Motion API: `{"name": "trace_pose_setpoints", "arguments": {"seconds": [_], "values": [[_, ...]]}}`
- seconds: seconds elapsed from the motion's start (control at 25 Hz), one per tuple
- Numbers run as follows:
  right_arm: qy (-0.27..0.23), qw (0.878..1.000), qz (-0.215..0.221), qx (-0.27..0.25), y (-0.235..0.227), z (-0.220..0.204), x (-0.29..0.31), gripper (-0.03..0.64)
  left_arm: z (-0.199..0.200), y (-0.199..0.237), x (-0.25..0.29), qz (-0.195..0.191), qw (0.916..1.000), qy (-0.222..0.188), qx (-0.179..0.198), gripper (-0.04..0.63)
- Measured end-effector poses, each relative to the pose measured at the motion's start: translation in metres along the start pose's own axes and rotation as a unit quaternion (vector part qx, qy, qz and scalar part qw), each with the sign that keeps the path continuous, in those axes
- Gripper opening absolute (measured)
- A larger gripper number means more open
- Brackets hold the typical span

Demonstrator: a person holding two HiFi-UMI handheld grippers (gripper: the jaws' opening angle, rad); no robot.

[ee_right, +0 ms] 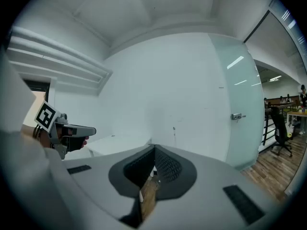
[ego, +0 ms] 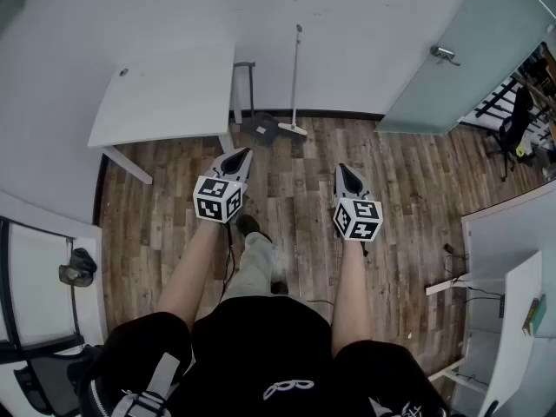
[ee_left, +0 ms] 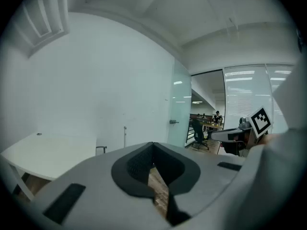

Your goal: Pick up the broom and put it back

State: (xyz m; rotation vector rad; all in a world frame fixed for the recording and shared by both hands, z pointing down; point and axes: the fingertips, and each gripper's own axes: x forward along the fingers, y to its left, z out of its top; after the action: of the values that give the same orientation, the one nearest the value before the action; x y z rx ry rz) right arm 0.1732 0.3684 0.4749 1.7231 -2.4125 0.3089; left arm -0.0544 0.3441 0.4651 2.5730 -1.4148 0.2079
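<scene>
Nearest you, your left gripper and right gripper are both pressed together, with nothing between the jaws. Far ahead, the thin grey-handled broom stands against the white wall, just right of a dark dustpan. This looks like the approach: step closer, spread one gripper, and close on the handle. No readable writing shows.

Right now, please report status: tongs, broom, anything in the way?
Left tongs shut, empty. Right tongs shut, empty. Broom leans on wall ahead, untouched. Dark dustpan beside it.
</scene>
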Motion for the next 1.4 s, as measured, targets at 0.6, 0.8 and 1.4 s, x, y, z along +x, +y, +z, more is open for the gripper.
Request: {"name": "trace_pose_setpoints", "arguments": {"seconds": [0.6, 0.8, 1.4], "values": [[-0.003, 1.000, -0.008, -0.015, 0.017, 0.008, -0.004, 0.025, 0.014, 0.001, -0.011, -0.006, 0.9998, -0.020, 0.001, 0.017], [0.000, 1.000, -0.008, -0.019, 0.008, 0.011, 0.012, 0.025, 0.018, 0.003, 0.009, -0.009, 0.9998, -0.014, 0.006, 0.017], [0.022, 1.000, -0.006, -0.005, -0.036, 0.010, 0.095, 0.025, 0.019, 0.040, 0.096, -0.010, 0.9999, 0.011, 0.004, 0.017]]}}
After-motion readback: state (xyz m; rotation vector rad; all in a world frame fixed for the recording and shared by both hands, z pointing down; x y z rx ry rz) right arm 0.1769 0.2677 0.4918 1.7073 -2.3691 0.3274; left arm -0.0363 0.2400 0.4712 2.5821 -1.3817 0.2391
